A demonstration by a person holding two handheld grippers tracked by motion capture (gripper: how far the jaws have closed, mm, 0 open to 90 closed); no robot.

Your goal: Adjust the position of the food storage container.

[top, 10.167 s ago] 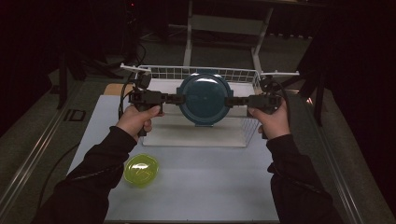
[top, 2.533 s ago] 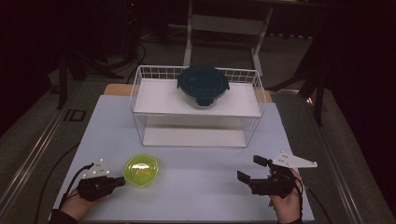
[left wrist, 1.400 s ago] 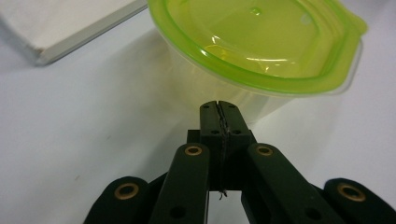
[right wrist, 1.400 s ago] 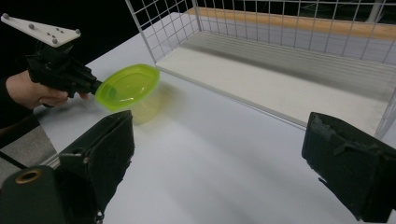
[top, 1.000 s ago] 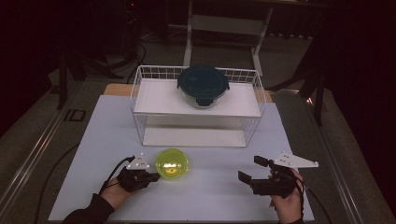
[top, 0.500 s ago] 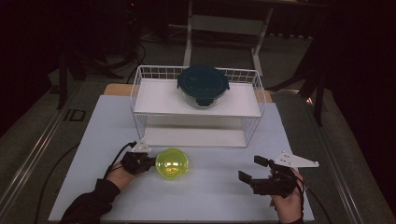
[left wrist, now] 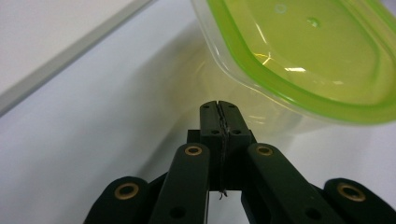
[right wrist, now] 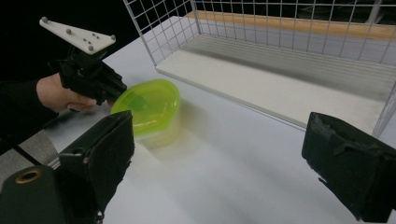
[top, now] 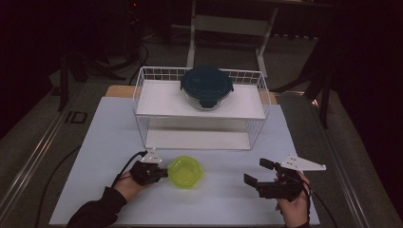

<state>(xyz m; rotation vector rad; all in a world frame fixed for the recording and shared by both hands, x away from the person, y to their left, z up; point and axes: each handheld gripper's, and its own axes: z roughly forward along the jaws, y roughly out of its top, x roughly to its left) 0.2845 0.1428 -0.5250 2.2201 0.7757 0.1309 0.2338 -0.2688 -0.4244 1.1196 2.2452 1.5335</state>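
A lime-green lidded plastic container [top: 185,172] sits on the white table in front of the wire rack [top: 142,95]. My left gripper [top: 164,172] is shut with nothing between its jaws. In the left gripper view its closed tips [left wrist: 218,103] sit right at the container's [left wrist: 303,60] side wall, just under the rim. My right gripper [top: 257,173] rests open near the front right of the table, apart from the container. Its view looks across at the container [right wrist: 147,107] and the left gripper [right wrist: 109,95] behind it. A dark blue lidded glass container [top: 206,85] stands on the rack's top shelf.
The rack's lower shelf [right wrist: 280,88] is bare and open toward me. Cables trail from both grippers toward the table's front. A wooden strip runs behind the rack, and dark stands and floor lie beyond the table.
The green container has slid to the right across the table with the shut left gripper at its left side. The right gripper has stayed put.
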